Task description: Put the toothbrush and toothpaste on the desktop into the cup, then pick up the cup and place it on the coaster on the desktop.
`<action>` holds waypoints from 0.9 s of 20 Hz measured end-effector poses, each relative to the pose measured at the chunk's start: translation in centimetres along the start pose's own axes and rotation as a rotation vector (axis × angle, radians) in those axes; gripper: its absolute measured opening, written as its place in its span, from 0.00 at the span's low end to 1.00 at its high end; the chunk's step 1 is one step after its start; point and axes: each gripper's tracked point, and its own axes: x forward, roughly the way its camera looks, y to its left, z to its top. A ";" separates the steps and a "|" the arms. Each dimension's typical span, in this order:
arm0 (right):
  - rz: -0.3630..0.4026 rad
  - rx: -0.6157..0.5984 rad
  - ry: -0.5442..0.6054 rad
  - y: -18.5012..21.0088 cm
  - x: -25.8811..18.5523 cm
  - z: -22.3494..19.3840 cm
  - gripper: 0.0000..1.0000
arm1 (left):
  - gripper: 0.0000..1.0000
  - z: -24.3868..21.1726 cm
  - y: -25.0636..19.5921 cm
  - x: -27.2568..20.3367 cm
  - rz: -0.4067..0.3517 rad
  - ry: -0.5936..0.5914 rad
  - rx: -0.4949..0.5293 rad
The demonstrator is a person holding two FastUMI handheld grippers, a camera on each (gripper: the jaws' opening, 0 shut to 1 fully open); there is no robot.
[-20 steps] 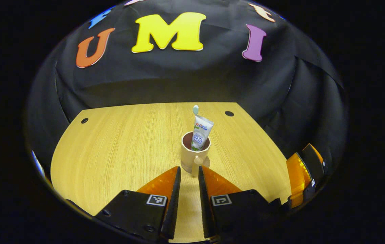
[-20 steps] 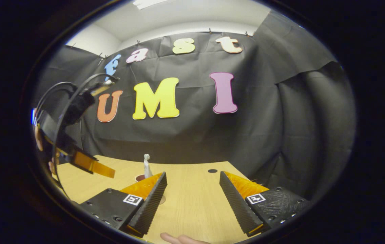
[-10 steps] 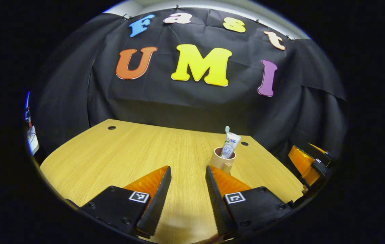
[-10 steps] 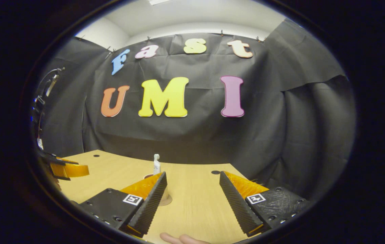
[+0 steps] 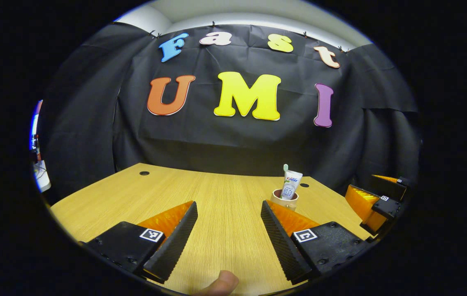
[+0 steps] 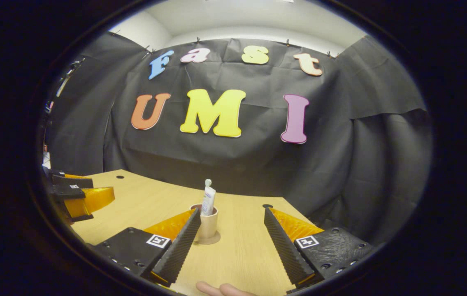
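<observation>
A beige cup (image 6: 209,224) stands upright on a round coaster (image 6: 208,240) on the wooden desktop (image 6: 237,250). A white toothpaste tube (image 6: 207,201) and a toothbrush (image 6: 207,182) stick up out of it. In the left gripper view the cup (image 5: 284,200) with the tube (image 5: 290,187) sits behind the right finger. My left gripper (image 5: 228,202) is open and holds nothing, well short of the cup. My right gripper (image 6: 231,209) is open too, with the cup just behind its left finger.
Each gripper appears in the other's view: the right gripper (image 5: 375,201) at the desk's right edge, the left gripper (image 6: 81,195) at the left edge. Cable holes (image 5: 144,173) (image 6: 267,206) sit near the back corners. A person's fingertip (image 5: 221,283) shows at the bottom.
My left gripper has backed away from the cup, tilted up and opened wider. The cup has stayed on the coaster. In the right gripper view the cup has come out from behind the left finger.
</observation>
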 end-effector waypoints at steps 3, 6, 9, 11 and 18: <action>-0.011 0.002 0.037 0.1 0.4 -1.5 0.95 | 0.98 -0.1 0.4 0.2 0.027 -0.024 0.043; -0.001 0.023 0.039 -0.1 0.2 -1.2 0.95 | 0.99 0.0 -0.1 0.2 0.014 -0.039 0.030; -0.012 0.024 0.016 -0.6 0.1 -0.8 0.96 | 0.98 -0.3 0.1 0.5 0.031 -0.034 0.012; -0.009 0.029 0.014 -0.6 0.1 -0.7 0.95 | 0.98 -1.0 -0.3 0.7 0.023 -0.015 -0.003; 0.005 0.020 0.029 0.2 0.1 -1.3 0.96 | 0.99 -1.4 -0.7 1.0 0.009 -0.006 0.020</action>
